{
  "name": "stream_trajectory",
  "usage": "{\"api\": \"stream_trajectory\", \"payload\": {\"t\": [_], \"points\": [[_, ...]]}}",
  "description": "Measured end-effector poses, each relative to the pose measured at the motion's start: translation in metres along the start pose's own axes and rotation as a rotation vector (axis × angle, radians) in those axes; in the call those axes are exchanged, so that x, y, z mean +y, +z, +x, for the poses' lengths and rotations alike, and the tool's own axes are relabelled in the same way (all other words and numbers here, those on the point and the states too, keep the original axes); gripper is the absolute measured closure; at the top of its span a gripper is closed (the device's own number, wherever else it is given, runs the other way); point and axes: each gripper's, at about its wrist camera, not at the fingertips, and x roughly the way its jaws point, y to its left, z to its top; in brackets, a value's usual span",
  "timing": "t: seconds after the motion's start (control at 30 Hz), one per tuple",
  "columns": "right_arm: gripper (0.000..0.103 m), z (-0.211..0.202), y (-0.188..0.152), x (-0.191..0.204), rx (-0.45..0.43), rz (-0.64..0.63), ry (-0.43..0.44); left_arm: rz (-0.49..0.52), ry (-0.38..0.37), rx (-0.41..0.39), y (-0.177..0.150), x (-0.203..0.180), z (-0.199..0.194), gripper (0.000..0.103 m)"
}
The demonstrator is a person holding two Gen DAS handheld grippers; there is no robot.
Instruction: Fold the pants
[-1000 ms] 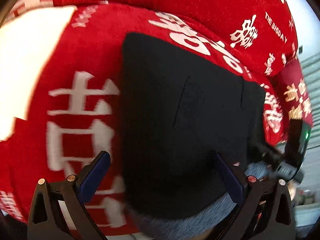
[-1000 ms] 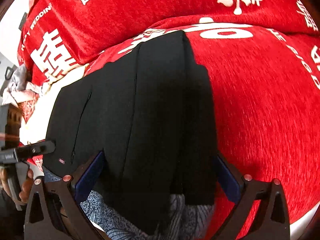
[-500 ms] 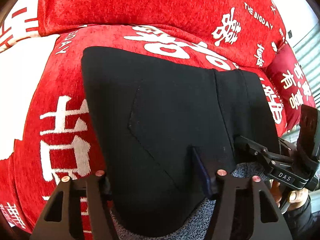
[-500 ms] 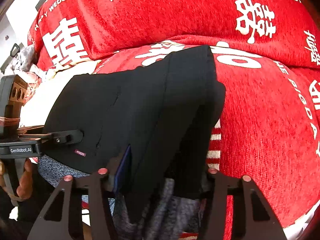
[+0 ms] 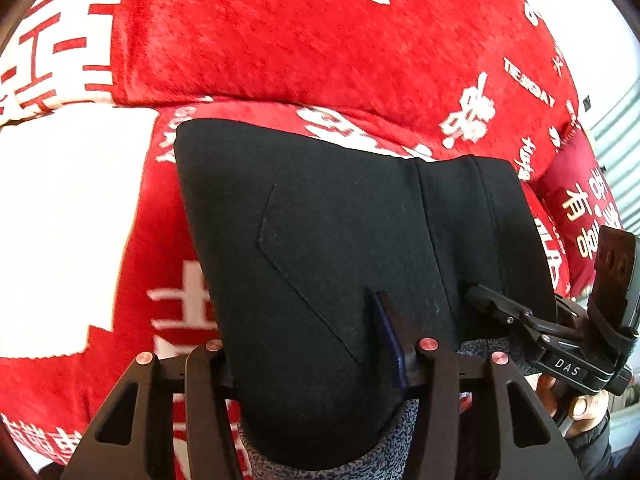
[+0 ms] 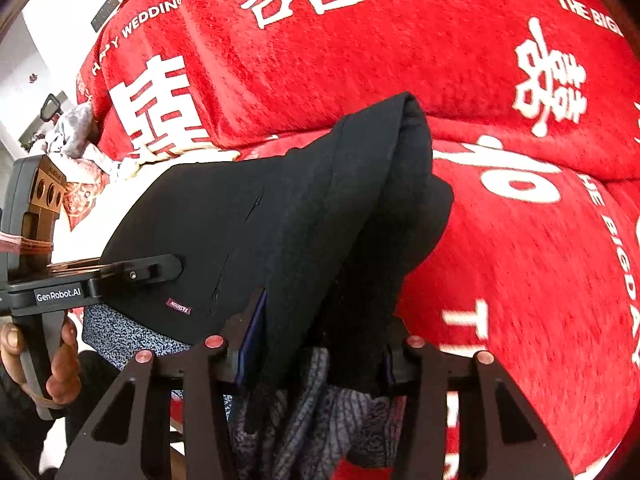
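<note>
The black pants (image 5: 340, 248) are folded into a thick bundle with a grey speckled lining showing at the near edge. They are held above the red sofa. My left gripper (image 5: 312, 344) is shut on the bundle's near left part. My right gripper (image 6: 316, 344) is shut on the near right part, where the layers bunch and droop (image 6: 360, 216). The right gripper also shows in the left wrist view (image 5: 560, 344), and the left gripper shows in the right wrist view (image 6: 112, 276).
A red sofa cover with white lettering (image 5: 320, 40) fills the background, with back cushions behind (image 6: 400, 40). A white patch of it (image 5: 60, 220) lies to the left. Crumpled cloth (image 6: 76, 136) sits at the sofa's far left end.
Both grippers went from open around the pants' near edge to shut on it. The bundle has since lifted up and back off the seat, its right side sagging.
</note>
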Motion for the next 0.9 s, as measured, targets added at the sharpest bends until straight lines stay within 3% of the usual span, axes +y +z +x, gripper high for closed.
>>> {"api": "stream_trajectory", "payload": {"t": [0.3, 0.7, 0.83, 0.9], "points": [[0.053, 0.029, 0.038, 0.017, 0.036, -0.001, 0.011, -0.039, 0.031, 0.002, 0.026, 0.027, 0.009, 0.051], [0.052, 0.056, 0.043, 0.003, 0.093, 0.051, 0.002, -0.076, 0.014, 0.051, 0.035, 0.043, 0.040, 0.050], [0.043, 0.064, 0.038, -0.007, 0.109, 0.070, -0.008, -0.084, 0.020, 0.074, 0.031, 0.051, 0.051, 0.041], [0.032, 0.072, 0.033, -0.015, 0.139, 0.104, -0.017, -0.105, 0.023, 0.084, 0.030, 0.059, 0.056, 0.027]]}}
